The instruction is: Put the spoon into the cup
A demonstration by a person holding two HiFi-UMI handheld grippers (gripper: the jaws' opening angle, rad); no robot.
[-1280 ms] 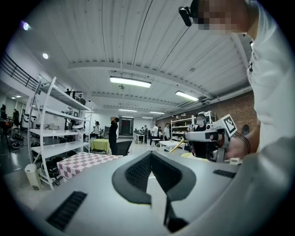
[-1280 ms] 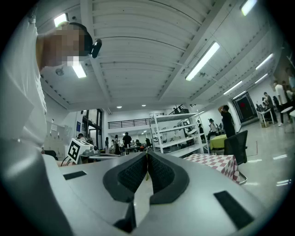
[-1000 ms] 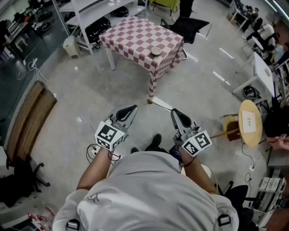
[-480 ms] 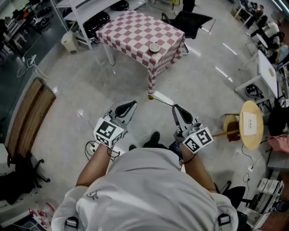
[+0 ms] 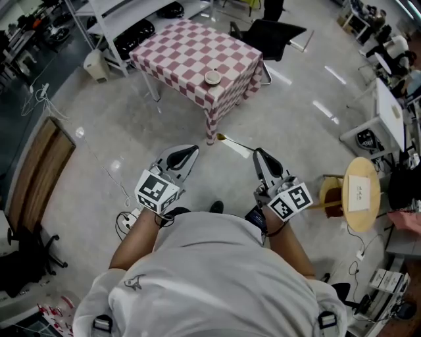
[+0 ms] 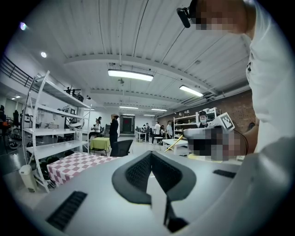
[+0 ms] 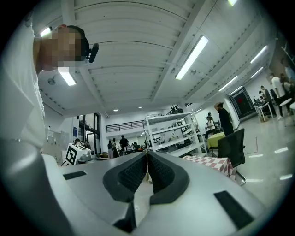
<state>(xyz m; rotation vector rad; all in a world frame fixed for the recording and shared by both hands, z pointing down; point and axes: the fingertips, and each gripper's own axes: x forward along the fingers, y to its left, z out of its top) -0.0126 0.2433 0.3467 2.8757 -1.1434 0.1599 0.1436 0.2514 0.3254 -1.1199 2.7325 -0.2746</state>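
Observation:
A small round cup (image 5: 212, 77) stands near the front edge of a table with a red-and-white checked cloth (image 5: 177, 46), well ahead of me across the floor. My right gripper (image 5: 259, 153) is shut on the handle of a gold-bowled spoon (image 5: 230, 141), which sticks out forward and to the left at waist height. The spoon's handle shows as a thin sliver between the shut jaws of the right gripper (image 7: 147, 155). My left gripper (image 5: 191, 153) is shut and holds nothing. In the left gripper view its jaws (image 6: 151, 155) meet at the tips, and the spoon (image 6: 174, 144) shows at the right.
A white shelf rack (image 5: 125, 13) and a black office chair (image 5: 266, 33) stand behind the table. A wooden bench (image 5: 33, 178) lies at the left, a round yellow stool (image 5: 358, 191) at the right. Cables (image 5: 125, 220) trail on the floor by my left foot.
The table and cup have drifted left in the head view as the person moves. Both grippers keep the same pose, and the spoon stays in the right one.

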